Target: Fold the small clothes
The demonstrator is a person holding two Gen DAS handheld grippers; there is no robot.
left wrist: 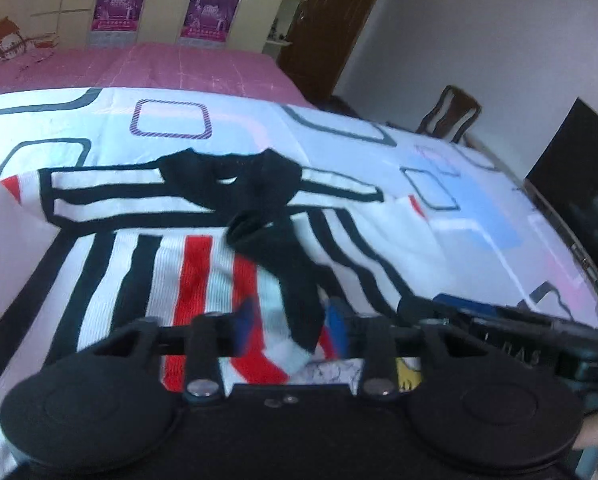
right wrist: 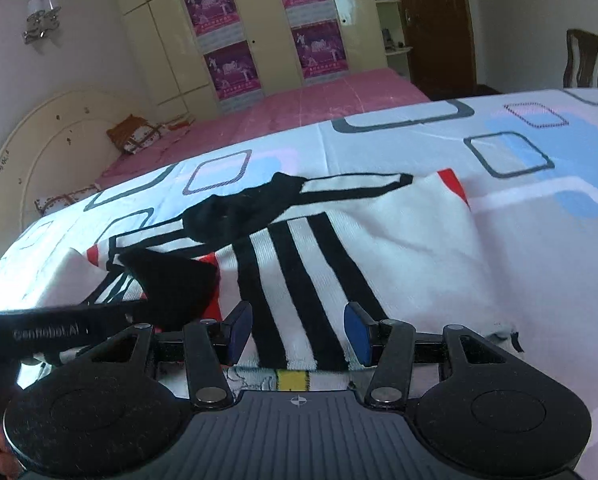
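A white knit sweater (left wrist: 147, 264) with black and red stripes lies flat on the patterned sheet; it also shows in the right wrist view (right wrist: 379, 248). A black sock (left wrist: 283, 272) lies over it, its white toe between my left gripper's (left wrist: 293, 328) blue pads, which stand open around it. A second black sock (left wrist: 227, 174) lies at the sweater's collar. My right gripper (right wrist: 299, 330) is open over the sweater's hem. The left gripper's body (right wrist: 51, 330) is at its left with the black sock (right wrist: 175, 288).
The white sheet (left wrist: 439, 184) with square outlines covers the work surface. A pink bed (right wrist: 299, 100) and wardrobe (right wrist: 259, 32) stand behind. A wooden chair (left wrist: 455, 114) and a dark screen (left wrist: 571, 184) are at the right.
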